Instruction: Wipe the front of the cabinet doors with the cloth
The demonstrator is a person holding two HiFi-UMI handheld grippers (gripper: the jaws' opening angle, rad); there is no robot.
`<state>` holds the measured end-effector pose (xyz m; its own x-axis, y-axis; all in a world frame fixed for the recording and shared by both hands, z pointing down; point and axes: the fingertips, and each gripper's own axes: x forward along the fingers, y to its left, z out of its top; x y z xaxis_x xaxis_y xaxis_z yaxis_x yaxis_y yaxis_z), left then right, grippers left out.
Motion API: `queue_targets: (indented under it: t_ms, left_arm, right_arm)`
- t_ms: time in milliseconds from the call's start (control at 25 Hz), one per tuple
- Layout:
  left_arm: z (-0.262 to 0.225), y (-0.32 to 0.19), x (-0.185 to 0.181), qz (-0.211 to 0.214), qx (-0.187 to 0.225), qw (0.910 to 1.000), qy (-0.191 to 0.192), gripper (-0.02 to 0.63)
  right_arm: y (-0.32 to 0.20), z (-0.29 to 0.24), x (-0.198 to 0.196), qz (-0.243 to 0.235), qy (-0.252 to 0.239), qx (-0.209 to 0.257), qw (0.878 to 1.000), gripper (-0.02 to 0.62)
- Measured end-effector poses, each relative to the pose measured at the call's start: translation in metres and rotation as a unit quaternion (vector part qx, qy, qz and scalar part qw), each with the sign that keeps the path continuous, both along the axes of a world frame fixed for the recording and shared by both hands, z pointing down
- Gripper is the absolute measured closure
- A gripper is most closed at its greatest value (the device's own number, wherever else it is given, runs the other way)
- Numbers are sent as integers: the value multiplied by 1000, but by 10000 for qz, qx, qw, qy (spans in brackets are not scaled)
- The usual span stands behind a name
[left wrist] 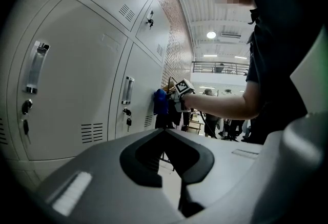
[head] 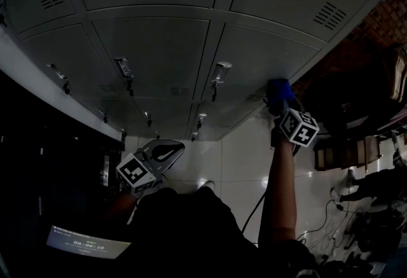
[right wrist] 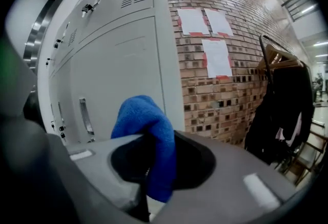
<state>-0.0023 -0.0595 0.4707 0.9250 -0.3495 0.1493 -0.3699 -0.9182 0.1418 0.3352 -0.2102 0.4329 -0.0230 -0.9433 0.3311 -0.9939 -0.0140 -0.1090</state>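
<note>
Grey locker doors (head: 254, 57) fill the top of the head view. My right gripper (head: 278, 105) is raised at arm's length and shut on a blue cloth (head: 278, 89), which is pressed on a door near its right edge. In the right gripper view the cloth (right wrist: 146, 125) bulges up out of the shut gripper (right wrist: 152, 141), with the door (right wrist: 118, 74) just behind. The left gripper view shows the cloth (left wrist: 160, 101) touching the door (left wrist: 141, 89) right of its handle. My left gripper (head: 166, 151) hangs low by my body, shut and holding nothing (left wrist: 165, 135).
Door handles (head: 220, 71) and keys (left wrist: 128, 121) stick out from the doors. Right of the lockers are a brick wall (right wrist: 205, 100) with paper sheets (right wrist: 215, 56) and dark coats on a rack (right wrist: 282, 105). A cable (head: 254, 207) trails over white floor tiles (head: 216, 162).
</note>
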Motion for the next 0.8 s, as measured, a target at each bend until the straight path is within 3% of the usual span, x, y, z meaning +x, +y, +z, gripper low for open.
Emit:
queue_targets:
  t_ms: [440,800]
  left_arm:
    - [5,-4,-8,-40,12,10000,14,606]
    - [6,-7,-26,-264,-46,9996,-21,606]
  right_arm:
    - [-12,21,-141,-1391,226,41,9900,526]
    - [-29,44,-197,-1975,610,-135,9783,526]
